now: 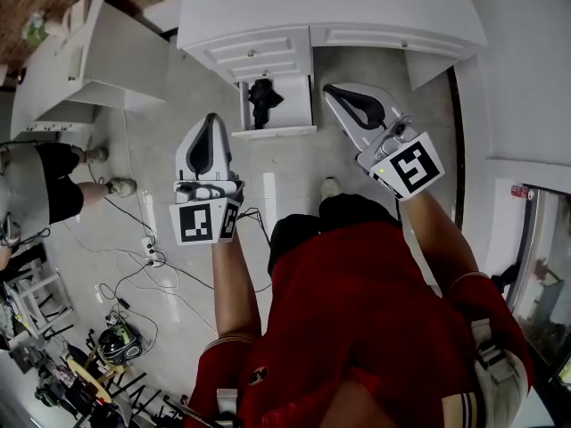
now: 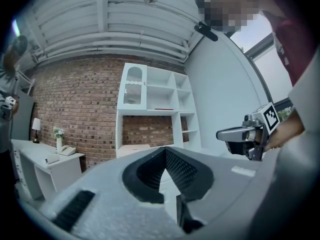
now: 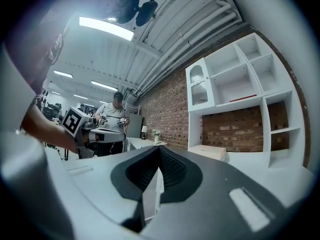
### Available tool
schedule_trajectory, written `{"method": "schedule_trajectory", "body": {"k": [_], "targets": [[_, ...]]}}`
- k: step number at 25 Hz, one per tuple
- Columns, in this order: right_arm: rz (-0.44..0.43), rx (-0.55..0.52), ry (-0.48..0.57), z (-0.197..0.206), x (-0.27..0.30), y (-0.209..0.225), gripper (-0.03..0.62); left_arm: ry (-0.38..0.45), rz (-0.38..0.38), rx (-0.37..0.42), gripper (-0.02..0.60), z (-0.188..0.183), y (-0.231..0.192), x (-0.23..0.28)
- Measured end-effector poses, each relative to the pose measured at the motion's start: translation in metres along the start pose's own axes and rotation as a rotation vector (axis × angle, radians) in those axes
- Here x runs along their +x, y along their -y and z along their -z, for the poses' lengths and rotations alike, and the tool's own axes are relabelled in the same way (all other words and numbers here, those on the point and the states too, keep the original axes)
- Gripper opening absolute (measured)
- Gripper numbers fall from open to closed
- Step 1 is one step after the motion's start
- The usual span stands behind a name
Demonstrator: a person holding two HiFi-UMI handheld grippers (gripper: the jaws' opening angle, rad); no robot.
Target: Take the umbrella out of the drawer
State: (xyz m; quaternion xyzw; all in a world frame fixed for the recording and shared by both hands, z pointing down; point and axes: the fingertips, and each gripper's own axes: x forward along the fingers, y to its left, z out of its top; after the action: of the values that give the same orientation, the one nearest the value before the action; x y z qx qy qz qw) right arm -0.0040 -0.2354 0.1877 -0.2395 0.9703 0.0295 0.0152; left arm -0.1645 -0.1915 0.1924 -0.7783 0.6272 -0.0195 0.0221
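In the head view a black folded umbrella point(image 1: 263, 96) lies in the open white drawer point(image 1: 274, 132) of a low white cabinet point(image 1: 330, 7). My left gripper point(image 1: 211, 118) hangs in the air just left of the drawer's front, jaws shut and empty. To the drawer's right my right gripper point(image 1: 329, 88) points at the cabinet, also shut with nothing in it. Both stand apart from the umbrella. The left gripper view shows its closed jaws point(image 2: 165, 149) and the right gripper point(image 2: 245, 133) beside them. The right gripper view shows its closed jaws point(image 3: 159, 148) and the left gripper point(image 3: 97, 133).
A white desk point(image 1: 98, 52) stands left of the cabinet. Another person point(image 1: 45, 185) stands at the far left; cables and a power strip point(image 1: 150, 253) lie on the floor. A tall white shelf unit point(image 2: 155, 109) stands against the brick wall point(image 2: 80, 109).
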Motion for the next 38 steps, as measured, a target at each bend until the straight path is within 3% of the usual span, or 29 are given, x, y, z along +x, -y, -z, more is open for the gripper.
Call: {"method": "schedule_trajectory", "body": {"k": [11, 21, 28, 38], "targets": [[0.024, 0.032, -0.098, 0.067, 0.058, 0.028, 0.012, -0.063, 0.011, -0.021, 0.008, 0.067, -0.048, 0.047], [0.080, 0.057, -0.158, 0.190, 0.093, 0.051, 0.012, -0.156, 0.032, -0.018, 0.008, 0.197, -0.086, 0.091], [0.107, 0.057, -0.176, 0.278, 0.105, 0.067, 0.012, -0.162, 0.068, -0.007, 0.008, 0.286, -0.099, 0.115], [0.109, 0.029, -0.182, 0.385, 0.113, 0.077, 0.012, -0.173, 0.060, -0.007, 0.008, 0.393, -0.113, 0.136]]}}
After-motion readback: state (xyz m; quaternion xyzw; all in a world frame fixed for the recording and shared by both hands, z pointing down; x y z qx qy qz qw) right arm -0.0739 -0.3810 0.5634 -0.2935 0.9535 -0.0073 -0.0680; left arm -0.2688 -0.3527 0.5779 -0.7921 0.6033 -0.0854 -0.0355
